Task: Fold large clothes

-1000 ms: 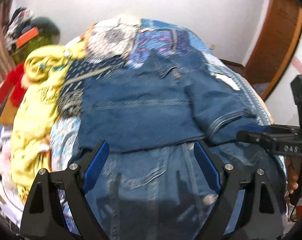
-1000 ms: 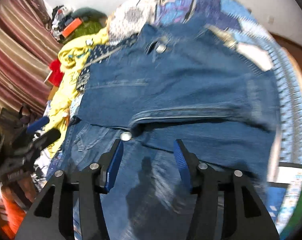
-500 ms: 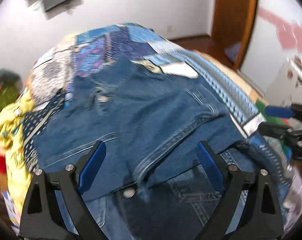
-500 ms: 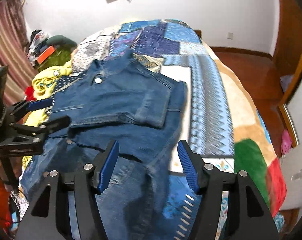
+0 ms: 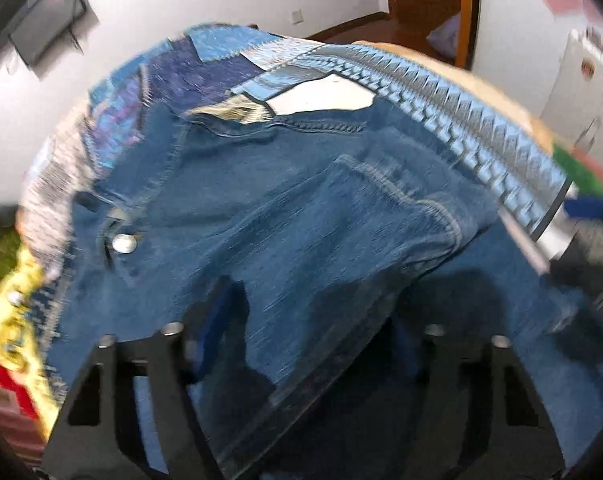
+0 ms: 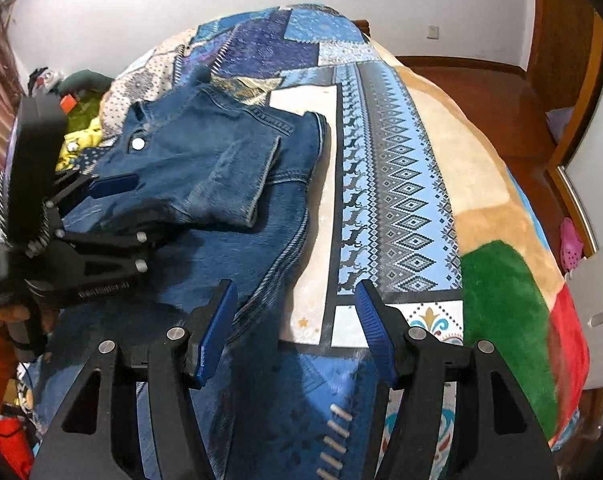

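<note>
Two open hand-held grippers, left (image 6: pixel 113 196), right (image 6: pixel 297 328), over denim jacket (image 6: pixel 205 168), patchwork blanket (image 6: pixel 401 168).

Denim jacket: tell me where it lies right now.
In the right wrist view the denim jacket lies on the left half of the patchwork blanket, sleeve folded across it, with the left gripper at its left edge.

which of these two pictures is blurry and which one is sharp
Left wrist view: motion-blurred, the denim jacket streaked, the left gripper fingers smeared and dark. Right wrist view: sharp, the right gripper and patterned blanket crisp; only the left gripper slightly soft.
</note>
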A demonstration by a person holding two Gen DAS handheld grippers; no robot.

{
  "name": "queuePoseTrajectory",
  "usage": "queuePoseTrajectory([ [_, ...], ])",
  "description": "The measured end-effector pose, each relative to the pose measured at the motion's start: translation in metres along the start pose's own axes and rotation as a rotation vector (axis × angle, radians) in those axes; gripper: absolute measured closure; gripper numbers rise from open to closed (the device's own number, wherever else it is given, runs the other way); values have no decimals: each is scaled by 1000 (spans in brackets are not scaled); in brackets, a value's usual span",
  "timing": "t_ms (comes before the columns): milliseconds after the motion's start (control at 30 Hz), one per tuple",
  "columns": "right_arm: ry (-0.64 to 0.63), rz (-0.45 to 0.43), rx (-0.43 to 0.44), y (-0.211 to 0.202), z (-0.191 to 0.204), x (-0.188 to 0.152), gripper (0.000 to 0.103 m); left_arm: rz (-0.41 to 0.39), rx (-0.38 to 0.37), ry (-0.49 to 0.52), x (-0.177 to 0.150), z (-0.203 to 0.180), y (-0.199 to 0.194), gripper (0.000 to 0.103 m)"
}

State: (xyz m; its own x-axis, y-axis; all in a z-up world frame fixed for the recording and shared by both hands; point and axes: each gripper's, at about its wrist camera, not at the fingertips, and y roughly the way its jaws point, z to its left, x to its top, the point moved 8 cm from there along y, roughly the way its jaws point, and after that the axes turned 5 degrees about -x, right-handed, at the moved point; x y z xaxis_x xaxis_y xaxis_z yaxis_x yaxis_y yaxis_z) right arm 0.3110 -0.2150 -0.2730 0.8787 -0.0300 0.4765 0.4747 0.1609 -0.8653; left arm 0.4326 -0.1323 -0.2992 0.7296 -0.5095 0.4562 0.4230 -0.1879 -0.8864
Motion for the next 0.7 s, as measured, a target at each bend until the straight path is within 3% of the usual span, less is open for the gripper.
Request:
queuePoseTrajectory([
  [67,4,25,9,9,1,-2,46,-11,-58,-47,6,2,-1,63],
  [167,18,56,18,17,0,-7,45,-33,-141,-153,11,14,-9,86],
  [233,25,63,21,19,1,-9,44,-58,-197,-238,12,28,-18,91],
  [300,19,62,14,19,1,-9,43,-98,-205,-315,11,50,-32,93],
  [500,15,64,-10,20,1,-8,41,-245,-131,-460,-13,124,-96,95],
  [700,-5,64,-52,22,3,-8,40,-289,-47,-591,-75,188,-130,95],
])
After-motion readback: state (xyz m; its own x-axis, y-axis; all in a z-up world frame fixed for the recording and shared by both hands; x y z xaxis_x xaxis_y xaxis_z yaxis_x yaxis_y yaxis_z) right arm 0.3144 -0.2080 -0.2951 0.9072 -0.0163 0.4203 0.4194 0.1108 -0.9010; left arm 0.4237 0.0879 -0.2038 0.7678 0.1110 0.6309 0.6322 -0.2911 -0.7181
